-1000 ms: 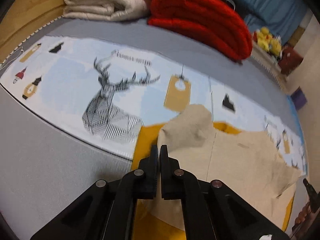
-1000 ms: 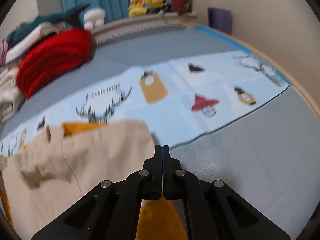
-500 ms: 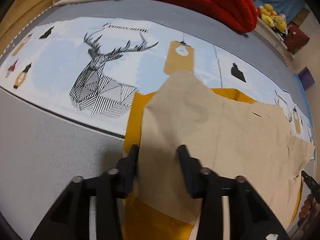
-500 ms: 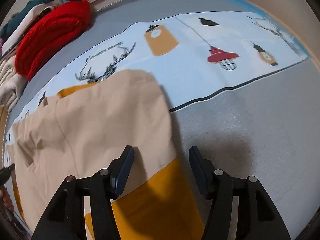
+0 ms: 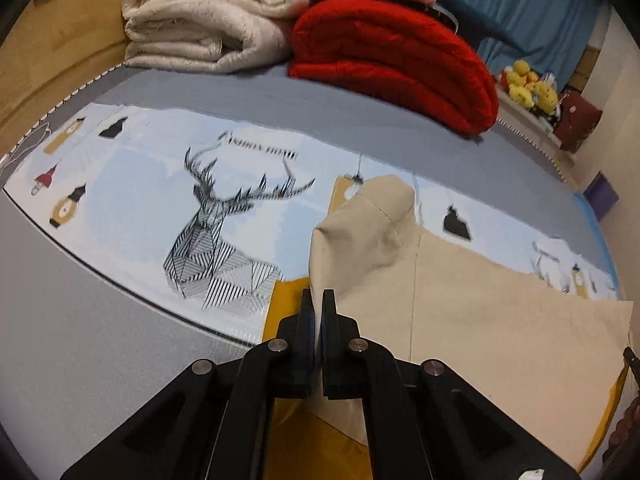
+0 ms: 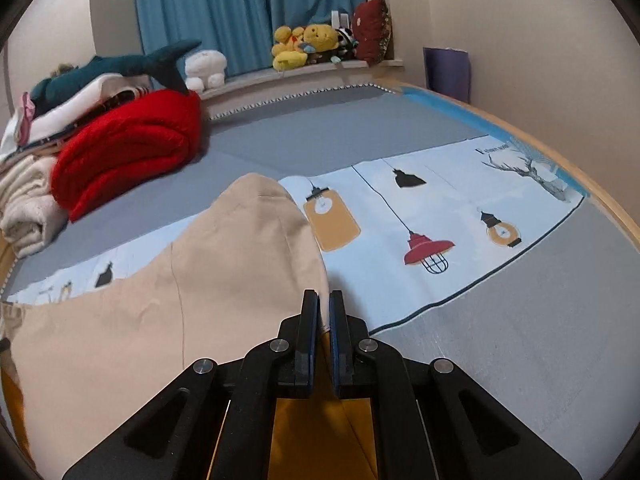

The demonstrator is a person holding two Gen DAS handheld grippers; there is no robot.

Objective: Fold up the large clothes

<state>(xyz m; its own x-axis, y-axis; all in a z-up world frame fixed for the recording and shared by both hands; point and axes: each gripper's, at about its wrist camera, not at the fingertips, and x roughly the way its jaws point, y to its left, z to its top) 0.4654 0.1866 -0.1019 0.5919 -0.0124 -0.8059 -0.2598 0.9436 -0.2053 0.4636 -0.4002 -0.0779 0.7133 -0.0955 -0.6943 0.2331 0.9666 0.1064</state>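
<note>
A large beige garment (image 5: pixel 460 312) lies spread over a yellow cloth (image 5: pixel 286 300) on the bed. My left gripper (image 5: pixel 317 294) is shut on the garment's near left edge, and the cloth rises from the fingers into a rounded hump. In the right wrist view the same beige garment (image 6: pixel 240 264) bulges up in a raised fold. My right gripper (image 6: pixel 324 296) is shut on its near right edge, with the yellow cloth (image 6: pixel 316 432) showing underneath.
A pale blue printed sheet (image 5: pixel 140 208) with a deer and lamps covers the grey bed (image 6: pixel 520 340). A folded red blanket (image 5: pixel 392 56) and white blanket (image 5: pixel 208 16) lie at the far side. Plush toys (image 6: pixel 304 46) and a shark (image 6: pixel 120 66) sit by the blue curtain.
Half a second ago both grippers stood open low over the flat garment. Both have closed on its near edge and come up, so the cloth humps upward.
</note>
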